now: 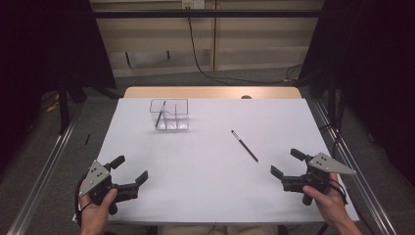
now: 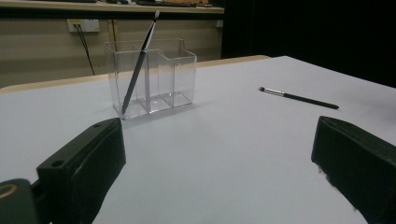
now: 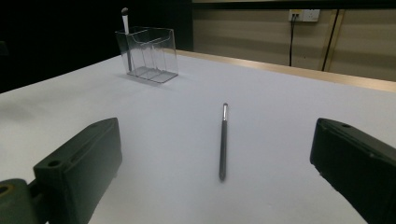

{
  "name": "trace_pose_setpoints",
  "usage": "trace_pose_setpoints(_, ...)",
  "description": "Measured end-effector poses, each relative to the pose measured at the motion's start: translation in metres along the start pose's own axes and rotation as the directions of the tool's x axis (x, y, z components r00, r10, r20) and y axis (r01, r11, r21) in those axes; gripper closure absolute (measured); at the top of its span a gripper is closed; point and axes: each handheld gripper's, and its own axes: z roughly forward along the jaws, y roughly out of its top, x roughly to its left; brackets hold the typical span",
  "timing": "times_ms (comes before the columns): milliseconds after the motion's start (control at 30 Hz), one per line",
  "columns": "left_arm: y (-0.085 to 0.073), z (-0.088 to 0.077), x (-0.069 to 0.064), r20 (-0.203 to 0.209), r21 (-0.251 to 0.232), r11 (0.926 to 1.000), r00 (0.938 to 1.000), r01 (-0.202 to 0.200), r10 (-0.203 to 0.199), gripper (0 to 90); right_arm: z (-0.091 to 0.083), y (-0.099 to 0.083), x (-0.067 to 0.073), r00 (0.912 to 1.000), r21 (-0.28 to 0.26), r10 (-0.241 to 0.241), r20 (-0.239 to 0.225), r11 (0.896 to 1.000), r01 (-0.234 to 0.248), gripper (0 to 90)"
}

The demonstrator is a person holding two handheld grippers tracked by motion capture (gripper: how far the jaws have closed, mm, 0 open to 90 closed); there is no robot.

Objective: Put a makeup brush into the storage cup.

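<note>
Right now a loose makeup brush (image 1: 244,145) lies flat on the white desk (image 1: 205,166), well apart from the clear organizer (image 1: 169,114), so the right gripper (image 1: 286,168), jaws wide open and empty like the left gripper (image 1: 130,170), should straddle its handle squarely.

Left gripper (image 1: 128,170): black body, blocky black jaws, grey three-cornered plate with screw dots; right gripper (image 1: 286,163): same build; black cable trailing each.

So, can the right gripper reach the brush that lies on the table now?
Probably yes: the right gripper is open, and only bare table lies between it and the brush.
</note>
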Motion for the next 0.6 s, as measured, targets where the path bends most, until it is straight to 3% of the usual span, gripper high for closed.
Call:
trace_pose_setpoints(133, 0.001, 0.003, 0.001, 0.013, -0.003, 0.9999, 0.9998, -0.011, 0.012, 2.9, 0.005, 0.007, 0.000, 0.9998, -0.002, -0.017, -0.011, 1.000, 0.017, 0.0)
trace_pose_setpoints(267, 0.001, 0.004, 0.004, -0.001, -0.007, 1.0000, 1.0000, -0.001, 0.000, 2.3, 0.013, 0.012, -0.002, 0.9995, 0.027, 0.009, -0.030, 1.000, -0.008, 0.0)
trace_pose_setpoints(600, 0.000, 0.003, 0.003, 0.003, 0.004, 1.0000, 1.0000, -0.005, 0.005, 2.2, 0.040, 0.024, -0.004, 0.9986, 0.052, -0.023, -0.048, 0.998, 0.026, 0.4)
